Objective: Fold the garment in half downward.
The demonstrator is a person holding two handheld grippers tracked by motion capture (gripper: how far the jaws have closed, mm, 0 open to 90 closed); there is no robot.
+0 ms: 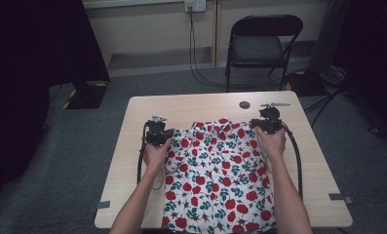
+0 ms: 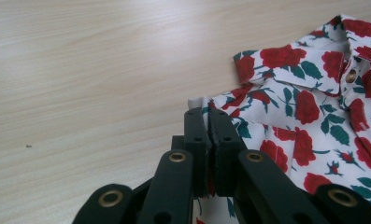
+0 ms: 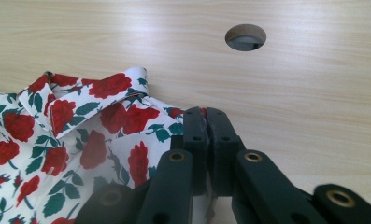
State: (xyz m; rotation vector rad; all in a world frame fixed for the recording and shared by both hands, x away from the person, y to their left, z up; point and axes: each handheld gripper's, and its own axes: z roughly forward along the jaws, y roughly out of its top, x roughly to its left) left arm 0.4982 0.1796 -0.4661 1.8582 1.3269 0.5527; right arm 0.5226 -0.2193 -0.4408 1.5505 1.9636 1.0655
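Right now your left gripper [image 1: 165,135] is pinched tight on the shirt [image 1: 216,170], its two black jaws pressed together with a fold of the white, rose-printed cloth caught between them. In the left gripper view [image 2: 208,122] the jaws bite the shirt's edge at the shoulder, just beside the collar [image 2: 309,60] and its small brown button [image 2: 351,75]. Your right gripper [image 1: 260,125] is clamped the same way on the opposite shoulder; in the right gripper view [image 3: 206,120] its jaws meet with only a thin strip of cloth between them, and the other half of the collar [image 3: 94,88] lies just to one side.

From the high view, the shirt lies spread down the middle of the table [image 1: 132,165], collar end toward the far side, hem reaching the near edge between your forearms. You hold its two top corners well apart, one in each gripper, so the upper edge runs across between them. Your left hand [image 1: 156,155] and right hand [image 1: 273,143] sit just behind the grippers, over the cloth's outer edges.

Beyond the right gripper a round hole [image 3: 245,37] is cut into the tabletop, near but clear of the shirt. A folding chair [image 1: 259,44] stands past the far side of the table.
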